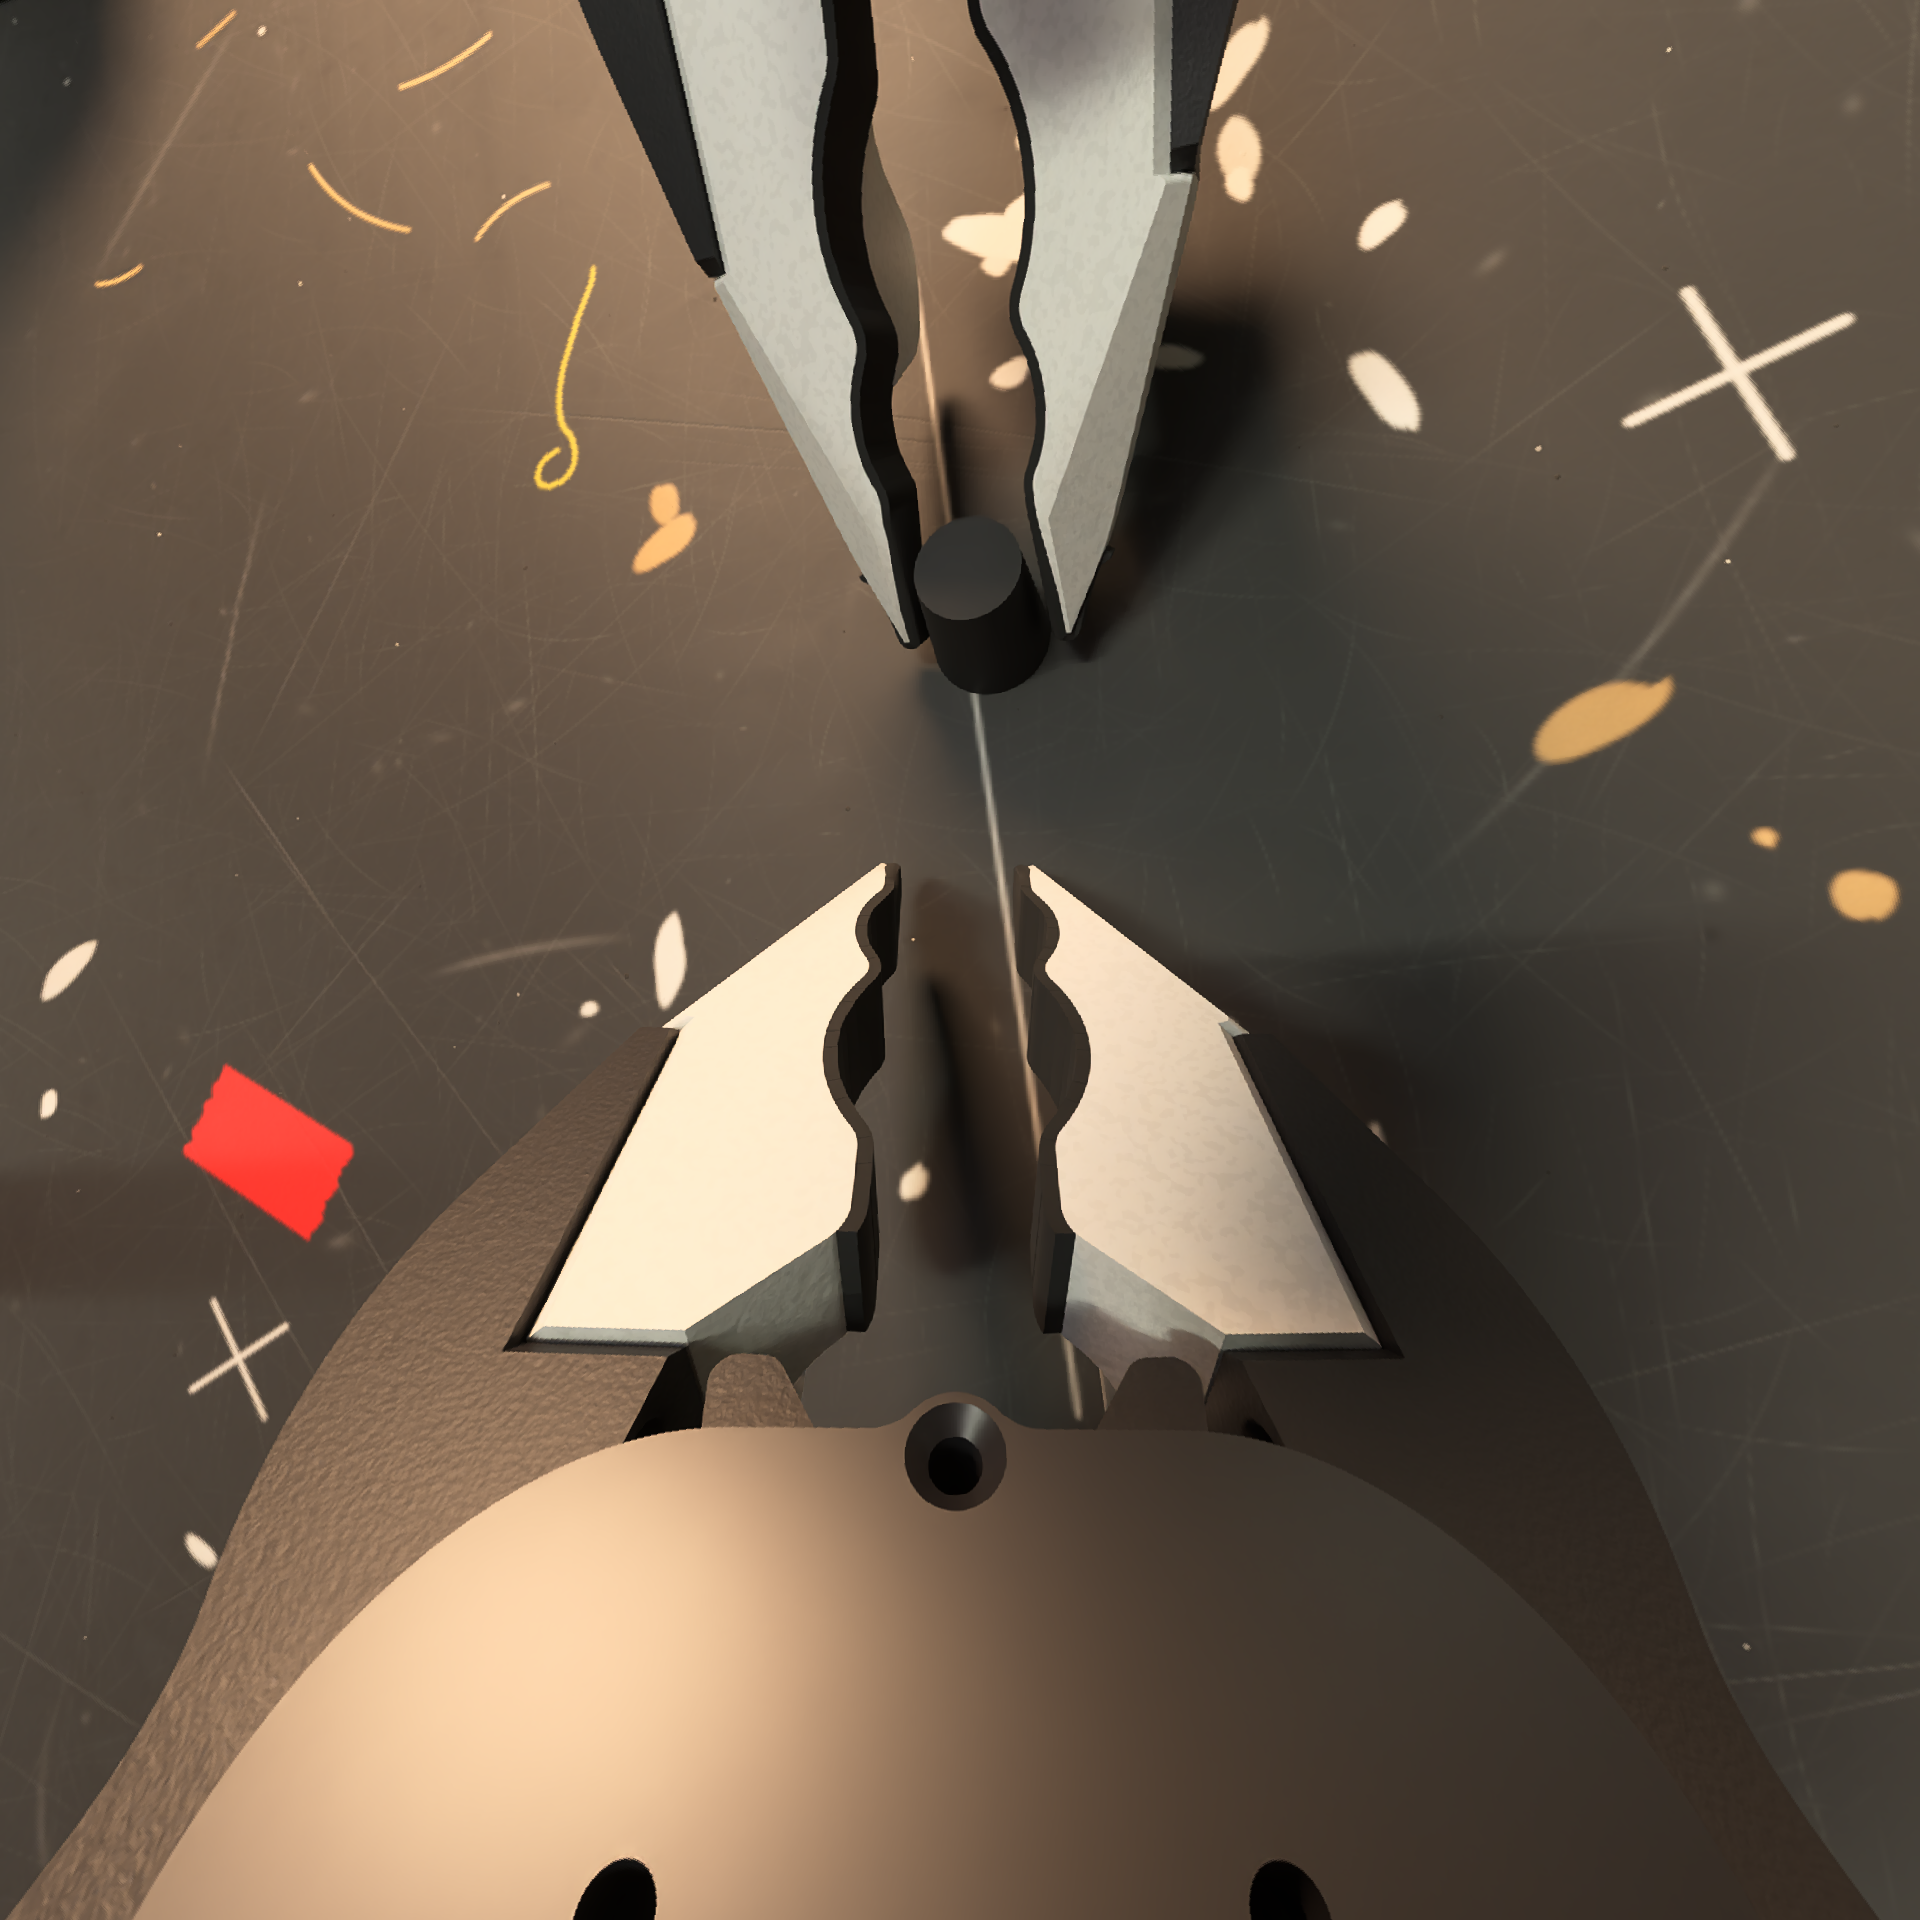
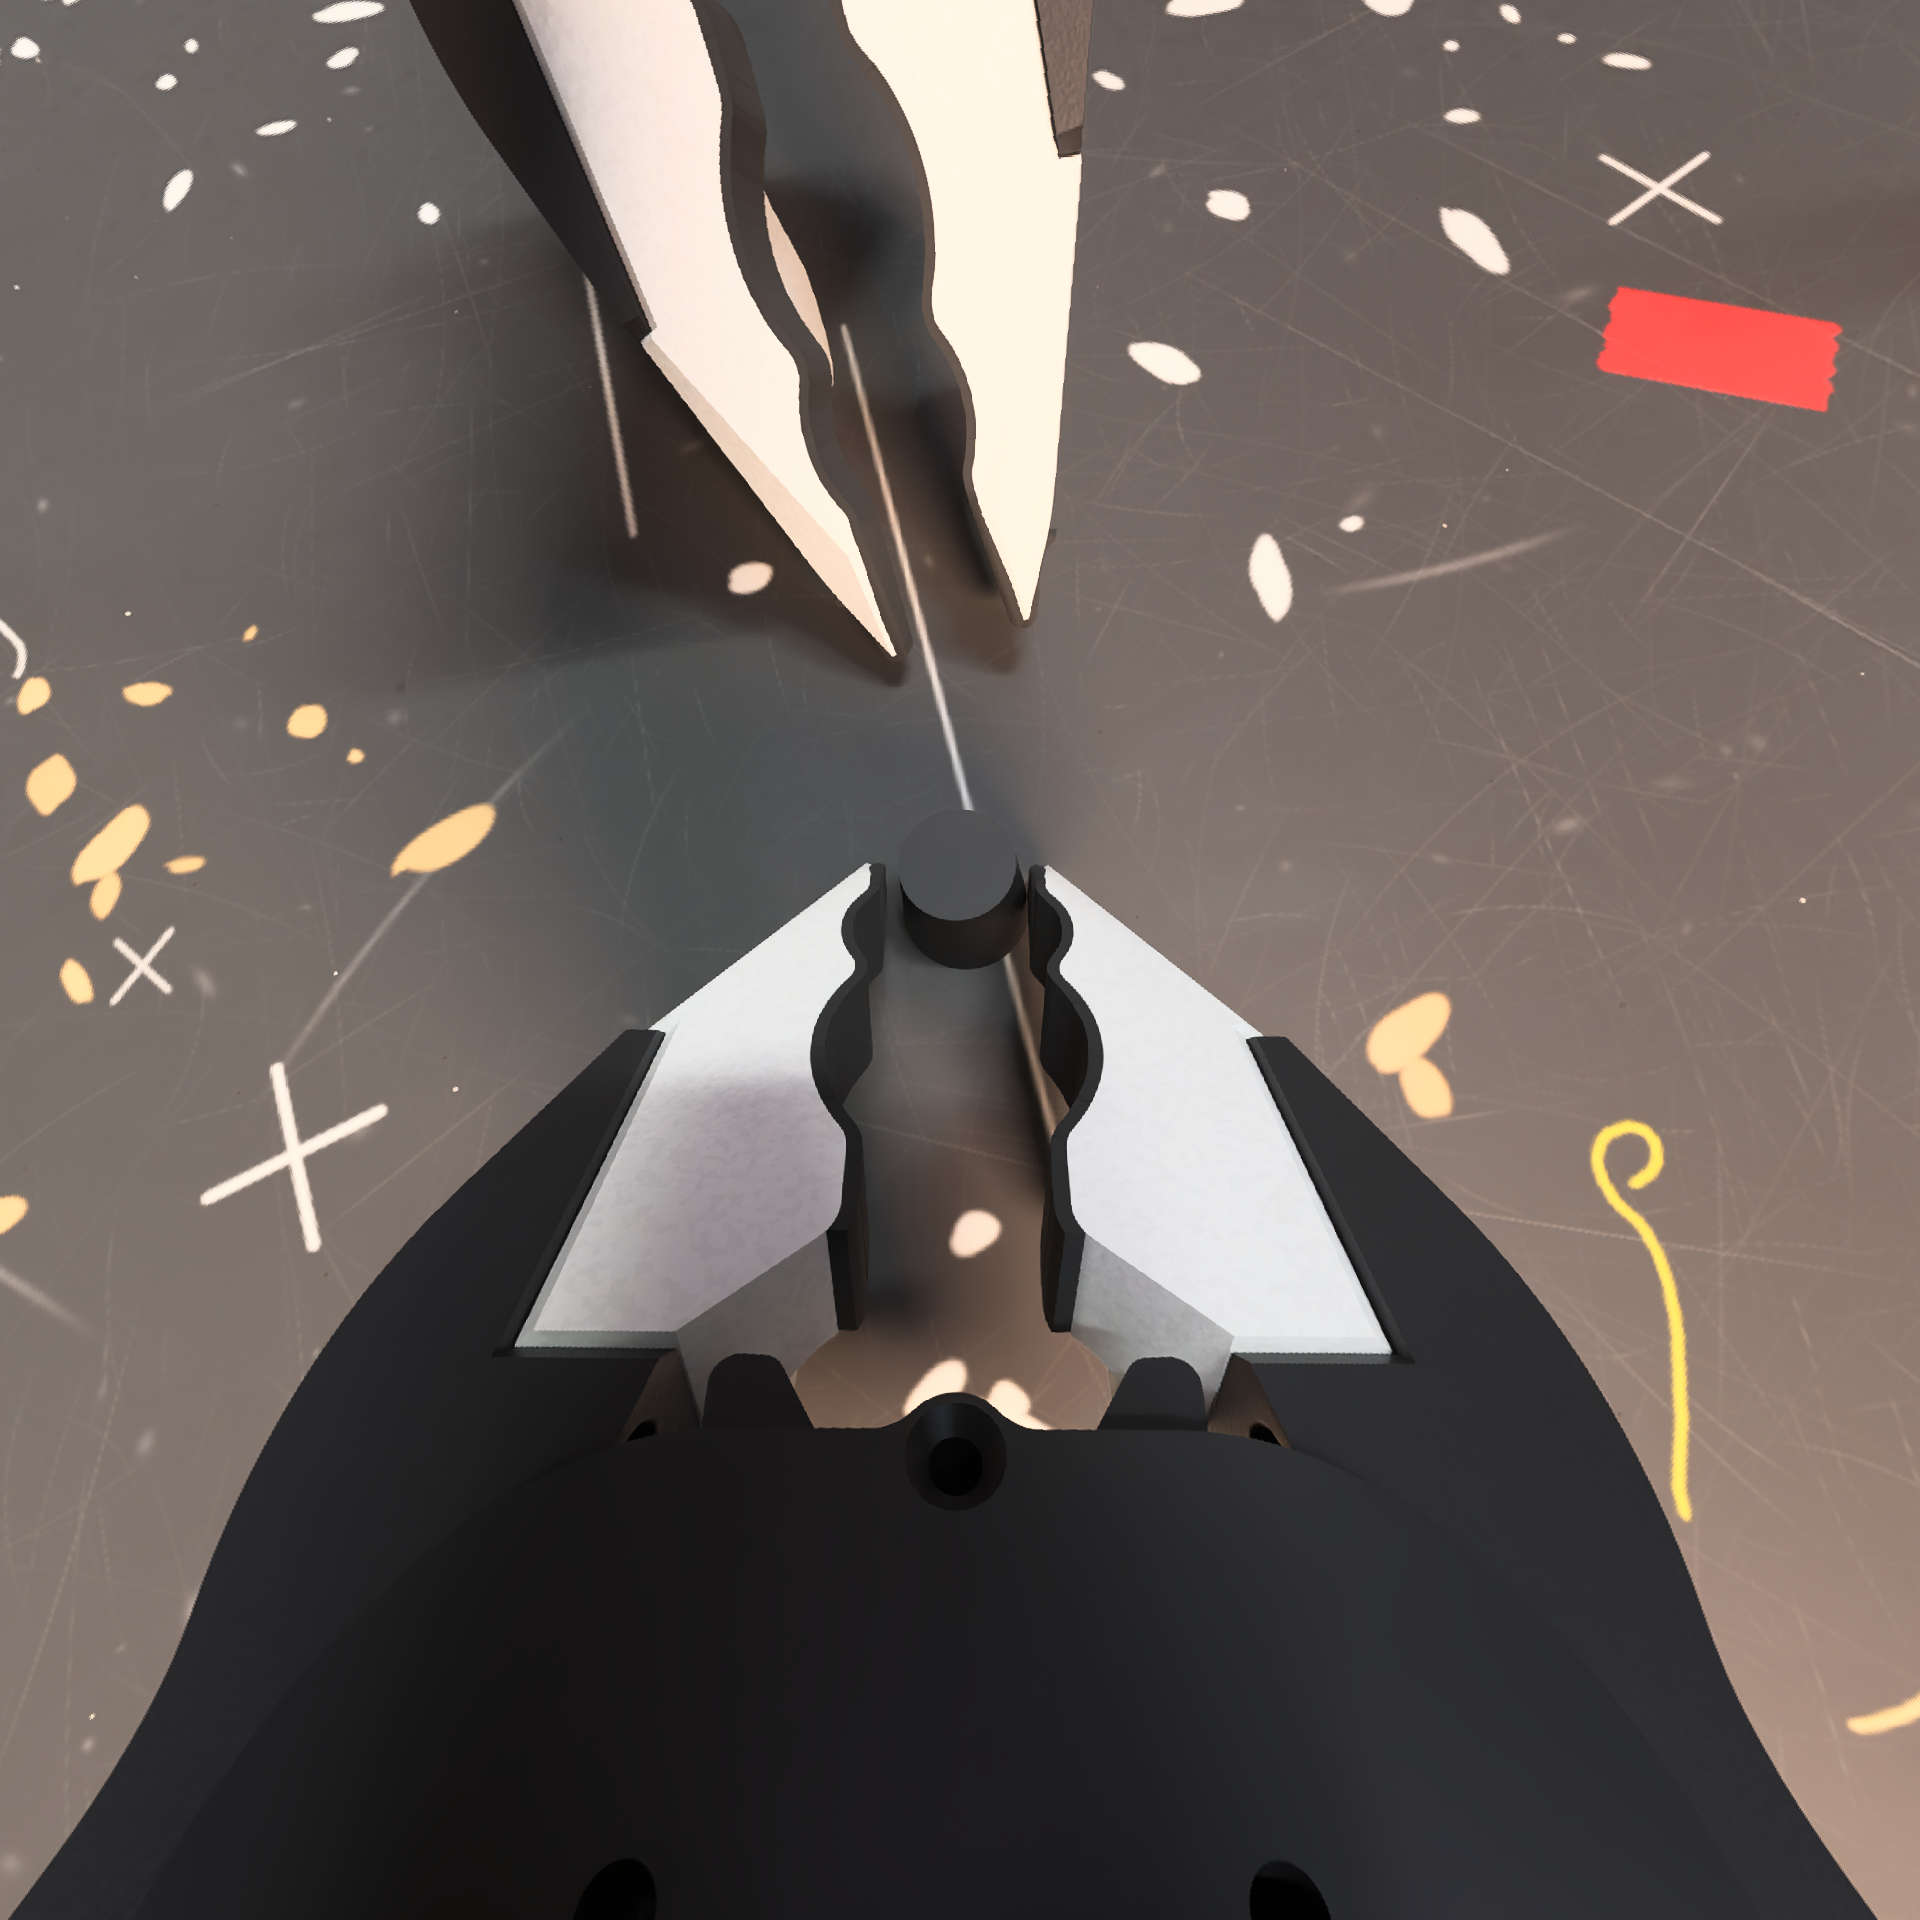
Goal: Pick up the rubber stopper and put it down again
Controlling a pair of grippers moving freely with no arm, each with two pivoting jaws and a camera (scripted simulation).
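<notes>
The rubber stopper (image 1: pixel 971 608) is a short black cylinder, upright, between the fingertips of my right gripper (image 1: pixel 987 636), which reaches in from the top of the left wrist view. In the right wrist view the stopper (image 2: pixel 956 891) sits at the very tips of the right gripper (image 2: pixel 956 875), and both fingers touch its sides. I cannot tell whether it rests on the surface or hangs just above it. My left gripper (image 1: pixel 961 873) is open and empty, a short way from the stopper and facing it. It shows tip to tip with the right one in the right wrist view (image 2: pixel 956 639).
The dark scratched tabletop (image 1: pixel 1455 1039) carries flat marks: a red tape patch (image 1: pixel 268 1151) (image 2: pixel 1720 348), white crosses (image 1: pixel 1740 372) (image 2: pixel 294 1155), a yellow squiggle (image 2: pixel 1652 1309), pale and orange flecks. A thin pale line (image 1: pixel 992 790) runs between the two grippers.
</notes>
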